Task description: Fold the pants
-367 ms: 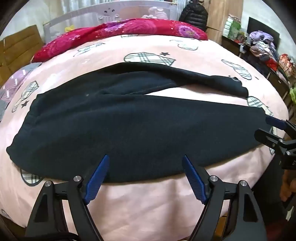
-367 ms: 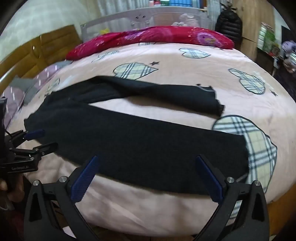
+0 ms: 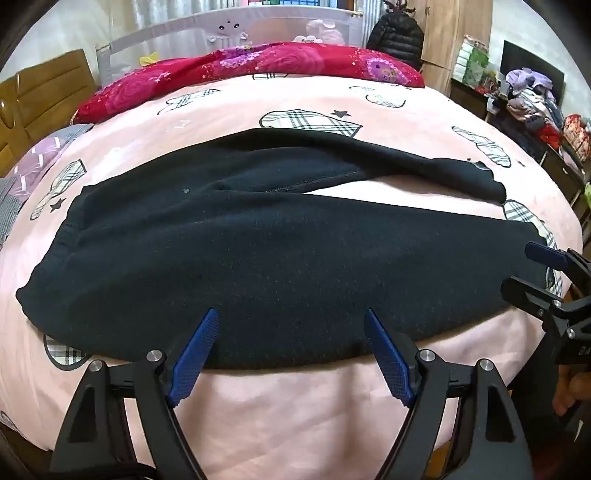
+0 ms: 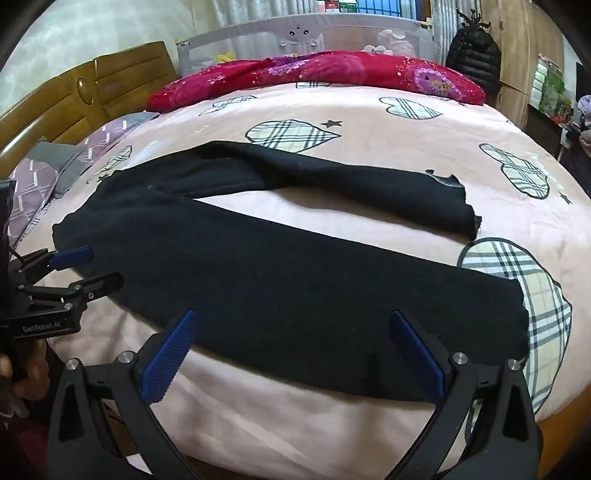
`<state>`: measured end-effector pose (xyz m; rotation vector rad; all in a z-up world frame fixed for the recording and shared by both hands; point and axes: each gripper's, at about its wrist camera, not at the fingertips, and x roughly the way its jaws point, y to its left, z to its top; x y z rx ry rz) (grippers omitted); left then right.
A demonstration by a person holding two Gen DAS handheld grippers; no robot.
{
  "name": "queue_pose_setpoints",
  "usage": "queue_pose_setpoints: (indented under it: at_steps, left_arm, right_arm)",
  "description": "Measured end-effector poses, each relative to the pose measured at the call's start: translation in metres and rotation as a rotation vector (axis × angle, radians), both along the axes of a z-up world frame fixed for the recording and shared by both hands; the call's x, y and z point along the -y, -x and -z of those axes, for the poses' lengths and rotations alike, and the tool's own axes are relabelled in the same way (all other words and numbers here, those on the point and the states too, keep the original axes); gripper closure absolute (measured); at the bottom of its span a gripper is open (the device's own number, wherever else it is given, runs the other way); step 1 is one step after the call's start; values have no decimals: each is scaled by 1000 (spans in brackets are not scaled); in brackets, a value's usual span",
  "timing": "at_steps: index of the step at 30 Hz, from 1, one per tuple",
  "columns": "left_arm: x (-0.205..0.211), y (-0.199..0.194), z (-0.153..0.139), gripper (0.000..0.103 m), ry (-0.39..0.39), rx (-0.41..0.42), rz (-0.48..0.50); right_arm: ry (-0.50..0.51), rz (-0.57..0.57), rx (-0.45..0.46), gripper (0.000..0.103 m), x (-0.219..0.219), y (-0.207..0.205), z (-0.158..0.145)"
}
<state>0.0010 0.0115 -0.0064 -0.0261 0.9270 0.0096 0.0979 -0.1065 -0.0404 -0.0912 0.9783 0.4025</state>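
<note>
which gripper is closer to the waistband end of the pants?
Left. The left gripper hangs open at the near edge of the black pants, toward the waistband. The right gripper is open farther along the near leg, toward the cuff.

Pants (image 3: 258,258) are laid flat across the bed cover (image 3: 295,406), waistband at frame left, legs run out to the right and split apart, far leg (image 4: 369,184) behind near leg (image 4: 332,295). Left gripper (image 3: 291,354) is placed at lower centre of its view, fingertips over the pants' near edge; right gripper (image 4: 295,350) likewise in its own view. A quilt (image 3: 258,66) is bunched along the far side of the bed, a rail (image 3: 229,33) behind it. A headboard (image 4: 74,96) is seen upper left. A jacket (image 3: 399,33) is hung upper right.
</note>
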Motion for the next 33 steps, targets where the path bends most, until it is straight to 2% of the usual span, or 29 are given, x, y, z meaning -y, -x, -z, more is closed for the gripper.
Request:
queue_pose_setpoints:
  at_steps: [3,7,33]
  left_arm:
    - [3,1,1,21,-15,4,6]
    - [4,2,-1,21,-19,13,5]
    - [2,2,-3,21,-17,27,6]
  right_arm:
    - [-3,-2,2,0,23,23,-9]
    - [-29,-9,23,0,36,33,-3]
    - [-64,-33,33,0,32,30,0]
